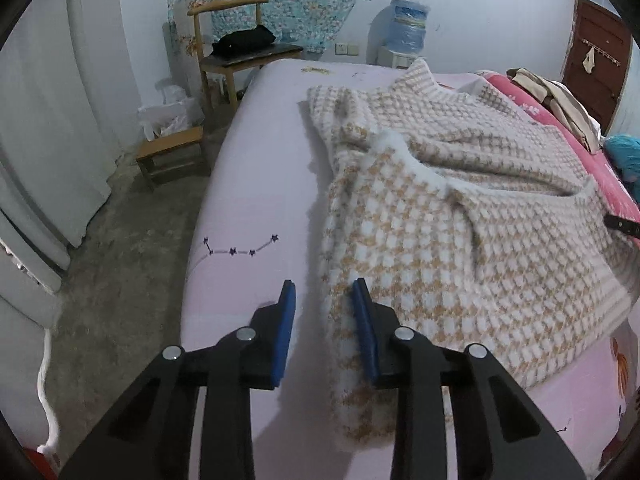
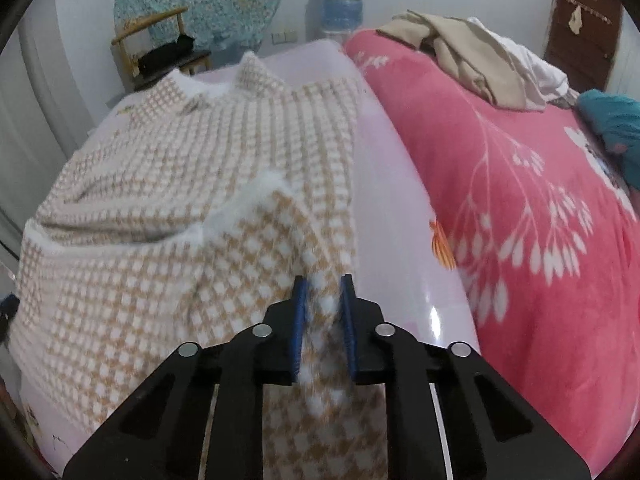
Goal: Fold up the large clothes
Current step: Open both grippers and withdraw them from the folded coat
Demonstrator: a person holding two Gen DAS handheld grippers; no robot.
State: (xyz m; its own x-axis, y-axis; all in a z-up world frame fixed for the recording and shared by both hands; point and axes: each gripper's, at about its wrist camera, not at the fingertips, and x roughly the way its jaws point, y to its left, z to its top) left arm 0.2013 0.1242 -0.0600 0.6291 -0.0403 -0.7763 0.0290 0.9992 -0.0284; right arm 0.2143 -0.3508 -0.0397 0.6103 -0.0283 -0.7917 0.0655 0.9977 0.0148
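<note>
A fuzzy tan-and-white checked sweater lies spread across a pale pink bedsheet, its collar toward the far end of the bed and its hem toward the near edge. Part of the garment is doubled over on itself, showing a white furry edge across the middle.

The left gripper hovers at the sweater's near left corner with its blue-padded jaws apart. One pad sits over the bare sheet and the other over the knit's edge, and nothing is pinched between them.

In the right wrist view, the right gripper has its jaws drawn close together on a bunched fold of the sweater at the garment's near right side, the fabric rising between the two blue pads.

To the right of the sheet lies a pink blanket with a white leaf print. Beige and white clothes are heaped at its far end.

Beyond the bed's far left corner stands a wooden chair with a black item on its seat. A low wooden stool sits on the floor beside the bed, and a water dispenser stands against the far wall.
</note>
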